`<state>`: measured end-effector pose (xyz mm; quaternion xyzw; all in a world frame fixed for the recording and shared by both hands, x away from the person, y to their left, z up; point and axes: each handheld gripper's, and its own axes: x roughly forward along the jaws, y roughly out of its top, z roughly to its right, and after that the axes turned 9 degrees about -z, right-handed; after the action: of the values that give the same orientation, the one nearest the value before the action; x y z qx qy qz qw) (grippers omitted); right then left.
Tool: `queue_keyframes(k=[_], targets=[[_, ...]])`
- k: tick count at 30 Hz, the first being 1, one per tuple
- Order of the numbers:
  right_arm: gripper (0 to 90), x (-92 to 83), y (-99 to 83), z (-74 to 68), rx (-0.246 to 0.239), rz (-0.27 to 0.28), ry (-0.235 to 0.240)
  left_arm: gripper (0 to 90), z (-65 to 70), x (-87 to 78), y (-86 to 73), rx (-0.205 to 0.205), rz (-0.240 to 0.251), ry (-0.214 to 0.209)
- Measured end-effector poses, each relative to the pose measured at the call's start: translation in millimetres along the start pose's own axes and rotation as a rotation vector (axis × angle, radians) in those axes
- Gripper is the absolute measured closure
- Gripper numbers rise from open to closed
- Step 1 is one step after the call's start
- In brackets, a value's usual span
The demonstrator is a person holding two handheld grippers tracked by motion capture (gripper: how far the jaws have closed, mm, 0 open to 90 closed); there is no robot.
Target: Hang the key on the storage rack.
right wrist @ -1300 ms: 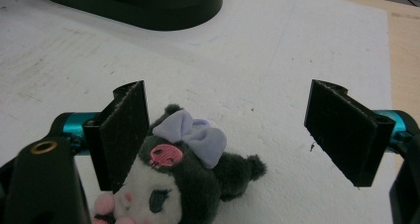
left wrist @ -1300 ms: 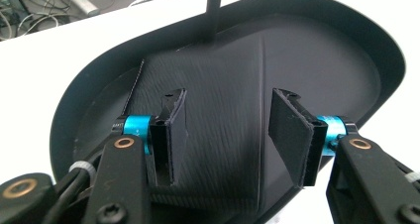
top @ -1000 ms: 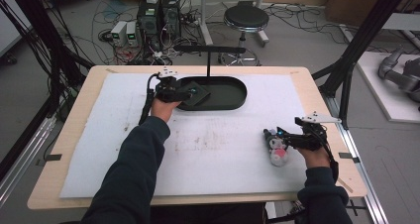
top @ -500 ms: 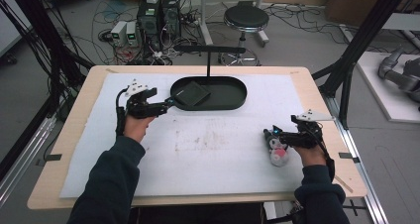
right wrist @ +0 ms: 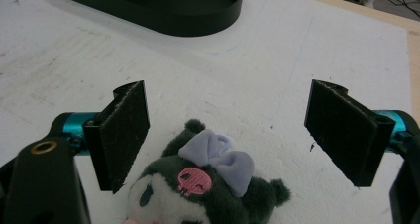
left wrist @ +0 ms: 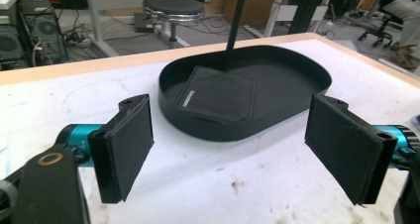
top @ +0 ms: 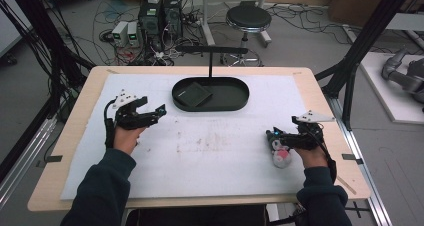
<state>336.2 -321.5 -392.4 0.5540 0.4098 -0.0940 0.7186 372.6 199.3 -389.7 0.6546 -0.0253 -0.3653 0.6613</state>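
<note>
A black oval tray (top: 235,105) lies at the back middle of the white mat, with a flat dark square pouch (top: 192,94) in its left half. My left gripper (top: 156,112) hovers open, left of the tray and apart from it. In the left gripper view the tray (left wrist: 237,134) and pouch (left wrist: 218,95) lie ahead of the wide-open left gripper (left wrist: 237,149), which holds nothing. A small plush toy (top: 280,156) with a lilac bow lies at the right. My right gripper (top: 273,136) is open over it. In the right gripper view the plush (right wrist: 198,194) sits low between the spread jaws of the gripper (right wrist: 235,130), untouched.
A thin black post (top: 210,66) with a horizontal bar rises behind the tray. The white mat (top: 210,151) has smudges in its middle. The wooden table edge (top: 345,136) runs close to the right hand. A stool and electronics stand on the floor beyond.
My left gripper has drawn back from the tray, moving left and toward the person, with nothing in it. The right gripper has stayed over the plush.
</note>
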Motion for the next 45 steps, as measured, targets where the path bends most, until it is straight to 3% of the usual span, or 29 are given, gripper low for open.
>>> queue_keyframes(k=[5,7,10,14,15,16,17,19,21,22,26,27,28,31,33,34,35,36,39,41,42,43,45], targets=[[17.5,2.0,-0.3,-3.2,-0.002,-0.021,0.009,18.6,-4.4,-11.4,-17.2,-0.018,-0.005,0.004],[17.5,4.4,2.0,-6.9,-0.026,-0.045,0.024,18.6,-4.3,-16.2,-26.6,-0.018,-0.01,0.008],[17.5,6.1,5.5,-15.7,-0.045,-0.084,-0.001,18.6,-5.9,-22.6,-38.5,-0.023,-0.023,0.019],[19.9,6.7,3.7,-18.6,-0.018,-0.133,-0.032,18.6,-8.4,-29.0,-47.9,-0.048,-0.02,0.023],[24.4,7.4,0.7,-15.7,0.018,-0.171,-0.039,18.6,-8.9,-30.4,-49.7,-0.05,-0.018,0.022],[24.4,7.4,0.7,-15.7,0.018,-0.171,-0.039,18.6,-9.0,-31.2,-50.5,-0.047,-0.019,0.023],[24.5,10.0,-2.2,-13.1,0.055,-0.208,-0.048,18.6,-9.0,-31.4,-51.3,-0.047,-0.02,0.022],[24.6,12.8,-3.7,-12.5,0.067,-0.228,-0.048,18.7,-9.1,-30.7,-52.5,-0.049,-0.022,0.018],[28.2,21.7,-5.7,-13.4,0.09,-0.243,0.013,18.8,-9.0,-28.5,-54.3,-0.051,-0.029,0.007],[28.2,21.7,-5.7,-13.4,0.09,-0.243,0.013,18.8,-8.7,-27.1,-55.0,-0.049,-0.036,0.002],[41.5,29.5,-0.7,-19.6,-0.004,-0.274,0.038,19.0,-7.9,-24.5,-56.0,-0.045,-0.052,-0.017],[51.8,27.9,0.8,-18.7,-0.047,-0.263,0.055,19.0,-8.1,-24.8,-55.8,-0.047,-0.047,-0.019],[51.8,27.9,0.8,-18.7,-0.047,-0.263,0.055,19.0,-8.5,-25.3,-55.6,-0.05,-0.047,-0.025],[53.9,24.8,3.7,-18.6,-0.136,-0.189,0.156,19.1,-9.6,-26.3,-55.6,-0.06,-0.043,-0.026],[54.2,24.3,6.8,-26.2,-0.265,-0.116,0.246,19.2,-10.2,-26.3,-55.7,-0.063,-0.042,-0.025],[54.2,24.3,6.8,-26.2,-0.265,-0.116,0.246,19.2,-10.2,-26.3,-55.7,-0.061,-0.041,-0.026],[54.1,26.4,8.6,-33.6,-0.362,-0.079,0.284,19.4,-10.2,-26.1,-55.7,-0.059,-0.041,-0.028],[53.8,29.0,8.9,-37.0,-0.402,-0.076,0.302,19.4,-10.3,-25.8,-55.8,-0.059,-0.041,-0.029],[50.8,35.3,8.5,-43.0,-0.442,-0.108,0.298,19.5,-10.9,-24.6,-56.1,-0.06,-0.043,-0.03],[36.5,38.3,8.8,-45.6,-0.416,-0.123,0.259,19.5,-11.4,-24.7,-56.1,-0.062,-0.04,-0.033],[19.9,35.2,10.8,-44.6,-0.31,-0.104,0.202,19.5,-11.8,-25.3,-56.0,-0.059,-0.042,-0.035],[19.9,35.2,10.8,-44.6,-0.31,-0.104,0.202,19.5,-12.0,-25.7,-55.9,-0.06,-0.041,-0.036],[19.8,26.5,11.5,-42.6,-0.225,-0.058,0.158,19.6,-12.7,-26.6,-55.8,-0.062,-0.039,-0.037]])
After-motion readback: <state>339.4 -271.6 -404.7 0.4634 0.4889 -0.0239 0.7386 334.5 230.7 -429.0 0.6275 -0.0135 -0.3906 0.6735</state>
